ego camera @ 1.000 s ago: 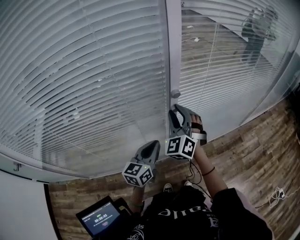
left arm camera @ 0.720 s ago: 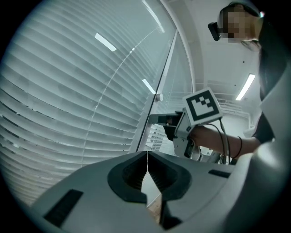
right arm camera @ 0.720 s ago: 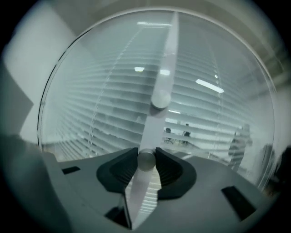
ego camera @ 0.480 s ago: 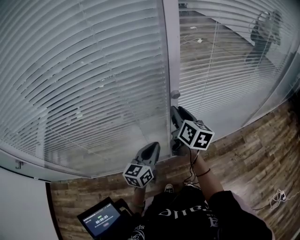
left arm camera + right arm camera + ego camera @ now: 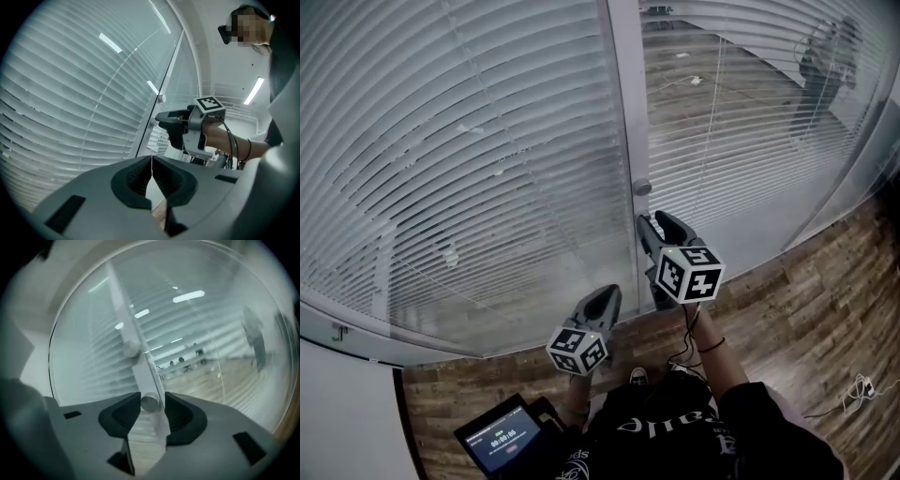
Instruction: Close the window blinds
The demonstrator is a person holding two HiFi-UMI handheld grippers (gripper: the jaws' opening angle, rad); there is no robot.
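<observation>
Right gripper view: knob (image 5: 150, 402) between gripper's (image 5: 151, 405) opening jaws.

The blinds (image 5: 469, 169) run off the top and left edges. The dark shirt (image 5: 675, 436) is cut off below. Writing on the small screen (image 5: 502, 438) is too tiny to read. The person (image 5: 820, 61) behind the glass and the knob (image 5: 150, 402) look blurry.

Floor (image 5: 806, 300): wood planks, across the lower right of frame | On it: white cable (image 5: 855, 387) lying loose at right edge | Also: person's shoes (image 5: 636, 376), bottom centre
</observation>
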